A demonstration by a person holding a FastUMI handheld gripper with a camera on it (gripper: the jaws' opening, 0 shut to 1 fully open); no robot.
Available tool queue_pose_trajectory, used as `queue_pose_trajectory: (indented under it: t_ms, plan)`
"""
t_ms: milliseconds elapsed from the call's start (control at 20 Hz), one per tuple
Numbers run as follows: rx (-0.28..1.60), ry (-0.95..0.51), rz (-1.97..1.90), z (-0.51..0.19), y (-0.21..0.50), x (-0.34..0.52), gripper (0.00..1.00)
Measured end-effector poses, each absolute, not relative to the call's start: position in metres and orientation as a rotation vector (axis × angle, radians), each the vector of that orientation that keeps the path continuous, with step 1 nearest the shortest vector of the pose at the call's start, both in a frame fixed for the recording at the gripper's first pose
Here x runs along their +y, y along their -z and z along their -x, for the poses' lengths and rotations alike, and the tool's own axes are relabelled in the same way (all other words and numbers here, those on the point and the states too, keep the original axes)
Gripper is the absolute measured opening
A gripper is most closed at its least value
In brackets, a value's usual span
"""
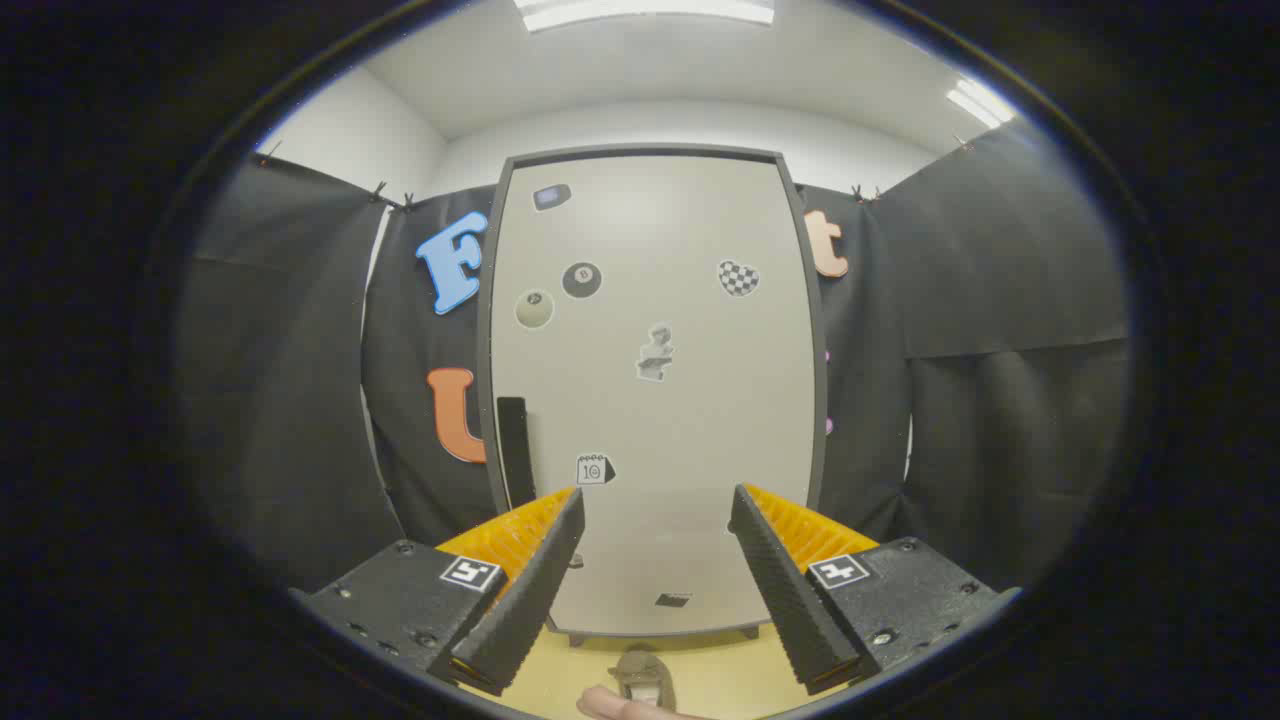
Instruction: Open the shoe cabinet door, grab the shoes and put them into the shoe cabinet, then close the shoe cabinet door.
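Note:
A tall pale shoe cabinet (655,400) with a dark frame stands straight ahead of me, its door shut and dotted with small stickers. A black vertical handle (515,450) sits on the door's left side, just beyond my left finger. My gripper (655,510) is open, its fingers spread wide apart with nothing between them, pointing at the lower part of the door. Down on the yellowish floor (560,680), below and between the fingers, lies a greyish shoe (643,675), partly hidden, in front of the cabinet's base.
Black cloth walls (1000,400) flank the cabinet on both sides. A fingertip of a person's hand (610,706) shows beside the shoe at the bottom. Ceiling lights shine above.

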State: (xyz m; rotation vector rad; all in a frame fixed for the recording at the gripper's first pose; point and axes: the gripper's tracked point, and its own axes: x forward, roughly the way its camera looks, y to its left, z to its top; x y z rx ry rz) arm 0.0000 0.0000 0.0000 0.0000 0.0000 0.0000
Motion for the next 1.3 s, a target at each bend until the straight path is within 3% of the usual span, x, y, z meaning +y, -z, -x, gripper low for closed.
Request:
queue_pose_trajectory:
  t_ms: [700, 1050, 1300]
  plan:
    - [-0.024, 0.017, 0.046, -0.004, -0.006, -0.010, 0.97]
    - [-0.030, -0.033, 0.022, -0.032, -0.001, 0.006, 0.97]
    - [-0.052, -0.148, -0.022, -0.068, 0.001, 0.045, 0.97]
